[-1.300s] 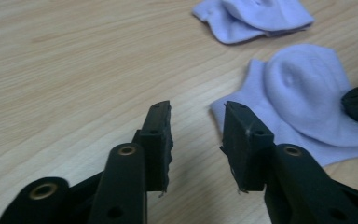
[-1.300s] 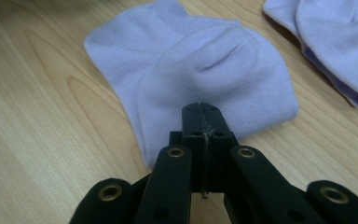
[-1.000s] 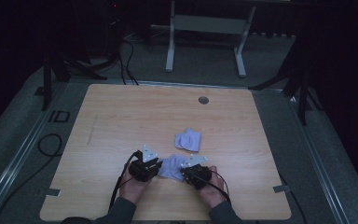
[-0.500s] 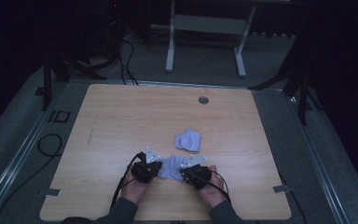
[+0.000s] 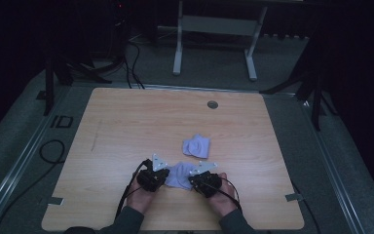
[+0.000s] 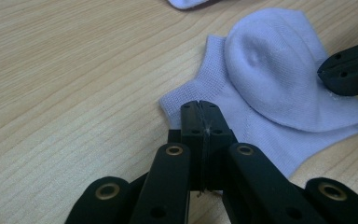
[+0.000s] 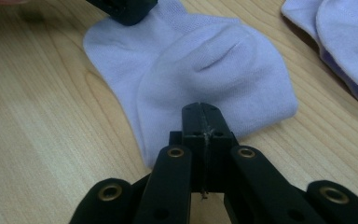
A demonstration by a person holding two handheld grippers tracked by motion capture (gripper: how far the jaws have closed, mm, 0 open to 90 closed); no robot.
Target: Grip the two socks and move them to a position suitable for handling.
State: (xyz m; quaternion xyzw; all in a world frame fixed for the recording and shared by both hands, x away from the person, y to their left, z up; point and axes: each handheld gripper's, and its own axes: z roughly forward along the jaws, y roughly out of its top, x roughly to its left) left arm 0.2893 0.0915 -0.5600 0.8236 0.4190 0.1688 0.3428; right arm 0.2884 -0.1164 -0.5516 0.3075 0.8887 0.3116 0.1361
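A pale lilac sock [image 5: 177,174] lies folded on the wooden table [image 5: 126,126] near its front edge, between my two grippers. In the left gripper view my left gripper [image 6: 199,105] is shut, its tips at the cuff edge of the sock [image 6: 270,70]; the right gripper [image 6: 349,67] touches the sock's far side. In the right gripper view my right gripper [image 7: 200,107] is shut at the near edge of the sock [image 7: 205,74], and the left gripper [image 7: 121,9] sits at its far corner. From above, the left gripper [image 5: 161,174] and right gripper [image 5: 193,180] flank the sock.
A second lilac sock [image 5: 196,146] lies bundled just beyond the first, toward the table's middle, and shows as a sliver [image 6: 186,3] and at the right [image 7: 345,42]. A round cable port [image 5: 213,104] sits near the far edge. A metal stand [image 5: 214,29] is behind the table.
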